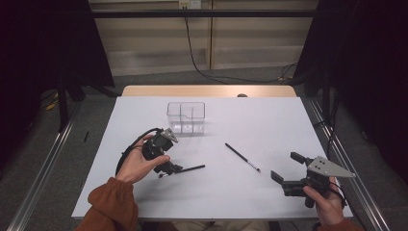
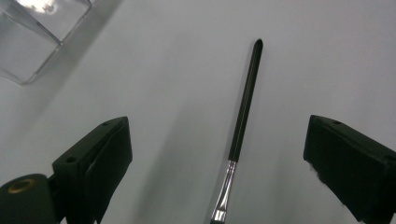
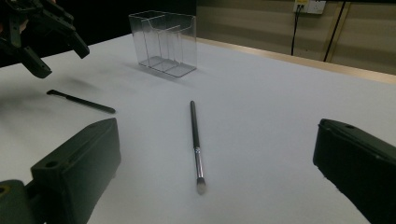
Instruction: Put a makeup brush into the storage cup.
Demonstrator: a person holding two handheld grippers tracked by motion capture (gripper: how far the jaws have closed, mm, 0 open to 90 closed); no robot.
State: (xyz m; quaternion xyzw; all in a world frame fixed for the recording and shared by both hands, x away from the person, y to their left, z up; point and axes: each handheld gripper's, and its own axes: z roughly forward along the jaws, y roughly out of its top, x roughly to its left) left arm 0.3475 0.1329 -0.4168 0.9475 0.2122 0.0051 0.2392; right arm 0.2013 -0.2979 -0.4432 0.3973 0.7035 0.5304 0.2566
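Clear divided organizer toward far side of white table, upright, compartments bare. Left gripper jaws spread wide, hovering over left brush, gripping nothing; brush handle lying on table between the two jaws in left gripper view, ferrule toward camera, apart from both pads. Right gripper jaws likewise wide apart, holding nothing, low at near right of table. Second brush flat mid-table, between both grippers, bristle end nearest right gripper, untouched.
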